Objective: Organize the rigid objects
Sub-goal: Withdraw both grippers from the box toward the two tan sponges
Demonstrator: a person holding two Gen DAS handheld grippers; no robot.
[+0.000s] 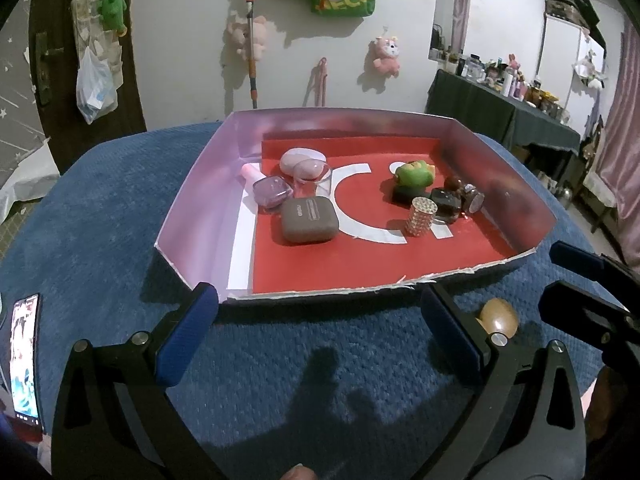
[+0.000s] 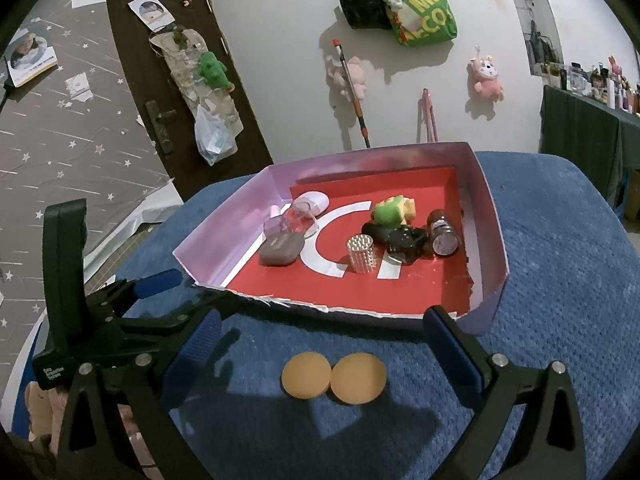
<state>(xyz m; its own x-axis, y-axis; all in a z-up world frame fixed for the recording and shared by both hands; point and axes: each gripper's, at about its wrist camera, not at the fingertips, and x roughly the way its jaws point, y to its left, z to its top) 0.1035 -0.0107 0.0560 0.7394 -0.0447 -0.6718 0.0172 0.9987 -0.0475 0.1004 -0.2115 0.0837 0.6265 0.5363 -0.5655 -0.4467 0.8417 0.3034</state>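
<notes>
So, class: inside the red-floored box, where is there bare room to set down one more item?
Free: the box floor's near strip, between the torn front edge and the grey case; also the far strip behind the green toy. Crowded: left cluster around the clear cup and right cluster beside the studded cylinder.

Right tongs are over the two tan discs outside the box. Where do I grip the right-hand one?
Take the right tan disc across its outer rim, coming straight down with the open right tongs. It lies flat on the blue cloth, touching the left disc, so one finger goes in from the far edge.
</notes>
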